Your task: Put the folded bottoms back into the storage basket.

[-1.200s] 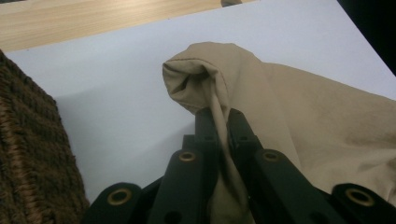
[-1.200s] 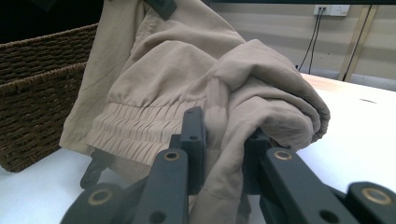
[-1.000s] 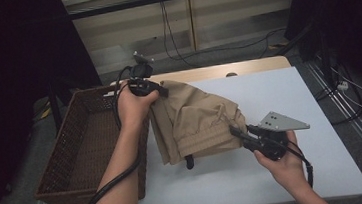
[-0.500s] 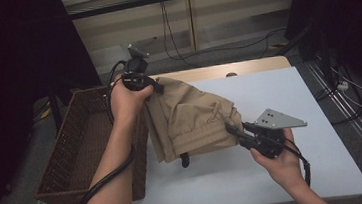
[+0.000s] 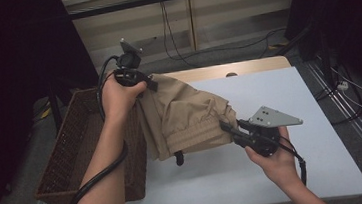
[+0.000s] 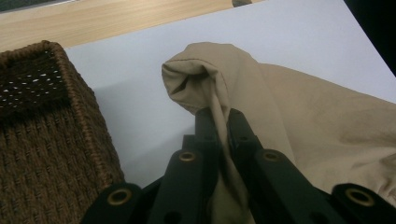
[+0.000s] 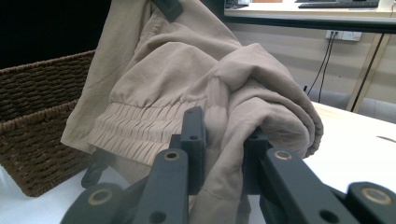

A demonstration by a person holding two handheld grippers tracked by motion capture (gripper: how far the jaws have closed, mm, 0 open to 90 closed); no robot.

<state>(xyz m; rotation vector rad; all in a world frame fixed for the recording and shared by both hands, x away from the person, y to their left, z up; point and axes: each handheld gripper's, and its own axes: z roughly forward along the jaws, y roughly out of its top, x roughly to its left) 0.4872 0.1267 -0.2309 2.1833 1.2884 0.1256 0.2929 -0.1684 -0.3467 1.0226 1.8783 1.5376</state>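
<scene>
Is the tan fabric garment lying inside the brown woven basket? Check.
No: the tan fabric garment hangs between both grippers over the table, beside the brown woven basket.

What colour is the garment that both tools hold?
The garment is plain beige, with no pattern; the right gripper view shows it best.

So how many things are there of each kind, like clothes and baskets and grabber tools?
Tan garment: 1
Brown wicker basket: 1
Grippers: 2, the left gripper and the right gripper, both clamped on the garment
White table: 1
Total: 5
</scene>
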